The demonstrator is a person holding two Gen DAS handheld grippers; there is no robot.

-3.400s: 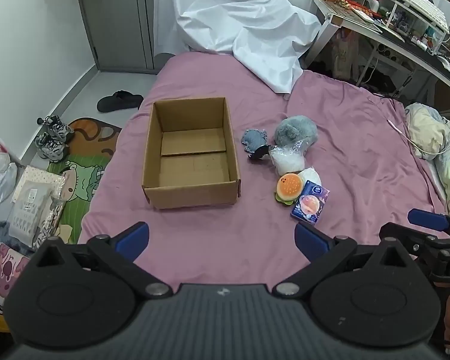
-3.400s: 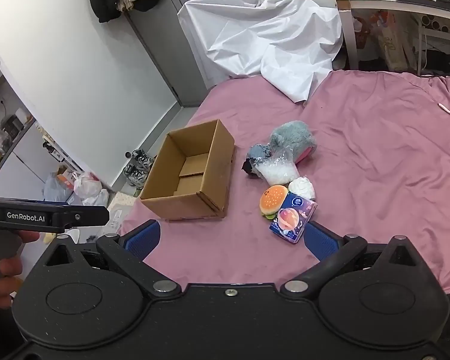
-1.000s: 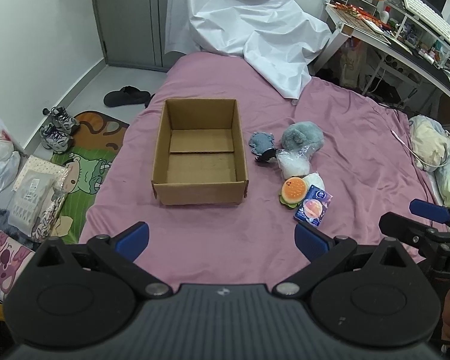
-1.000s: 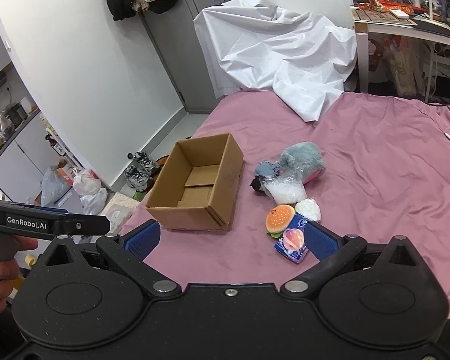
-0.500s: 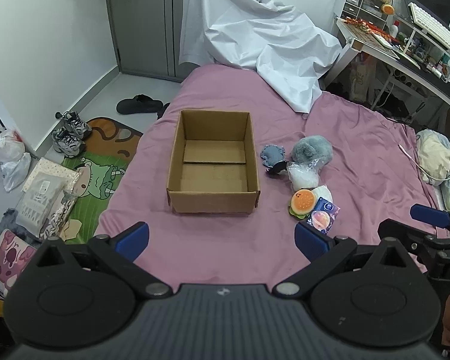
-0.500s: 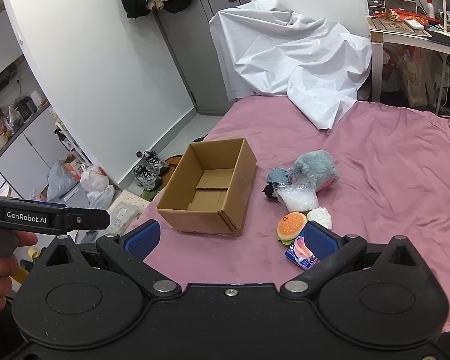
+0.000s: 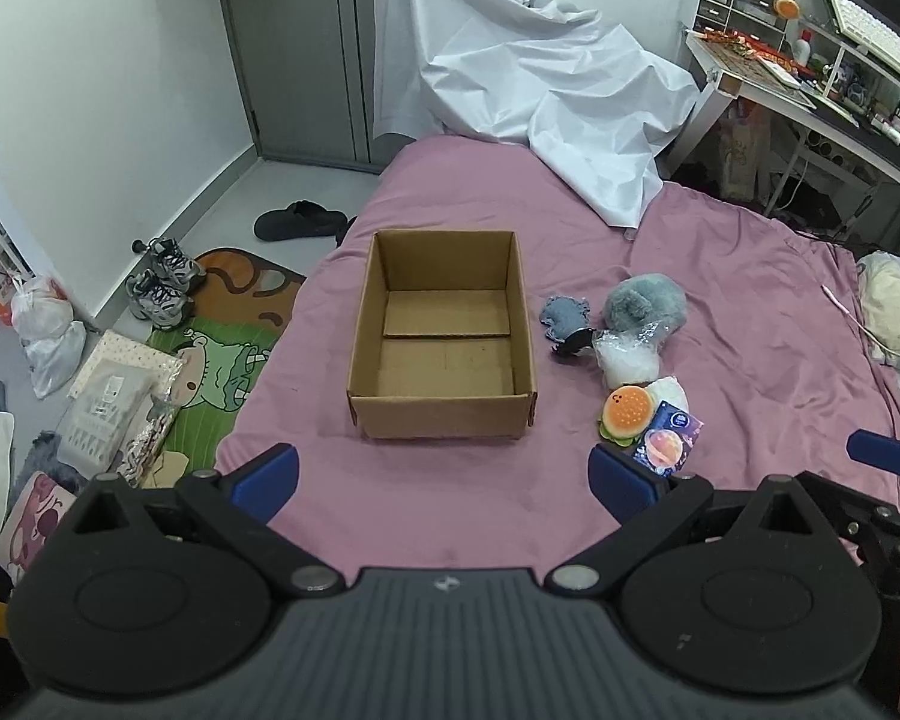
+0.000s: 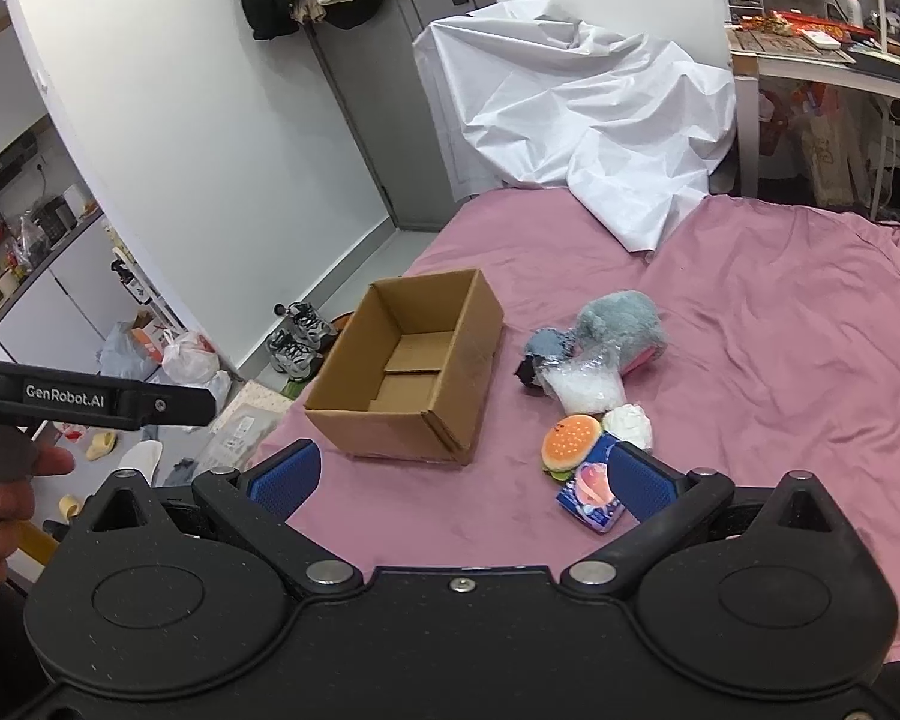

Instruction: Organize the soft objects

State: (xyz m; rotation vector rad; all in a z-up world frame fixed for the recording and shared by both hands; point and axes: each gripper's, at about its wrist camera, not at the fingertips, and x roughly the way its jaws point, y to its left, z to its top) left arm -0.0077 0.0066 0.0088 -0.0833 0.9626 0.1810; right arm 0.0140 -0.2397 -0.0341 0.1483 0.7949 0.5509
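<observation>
An open, empty cardboard box point(image 7: 444, 336) point(image 8: 408, 366) sits on the pink bed. To its right lies a cluster of soft things: a grey plush point(image 7: 645, 303) point(image 8: 621, 324), a small blue-grey plush point(image 7: 563, 315), a clear bag of white stuffing point(image 7: 627, 354) point(image 8: 588, 381), a burger toy point(image 7: 627, 411) point(image 8: 570, 441), a white soft lump point(image 8: 629, 425) and a blue packet point(image 7: 667, 444) point(image 8: 591, 495). My left gripper point(image 7: 444, 477) is open and empty, above the bed's near edge in front of the box. My right gripper point(image 8: 462, 474) is open and empty, near the packet.
A white sheet point(image 7: 528, 78) drapes over the bed's far end. A desk point(image 7: 810, 96) stands at the right. Shoes point(image 7: 162, 285), a slipper point(image 7: 300, 219), a mat and bags lie on the floor left of the bed. A pillow point(image 7: 894, 306) lies at the right edge.
Both grippers have drawn back and up from the bed, so the box and toys look smaller and farther. Nothing on the bed has moved. Both grippers stay open.
</observation>
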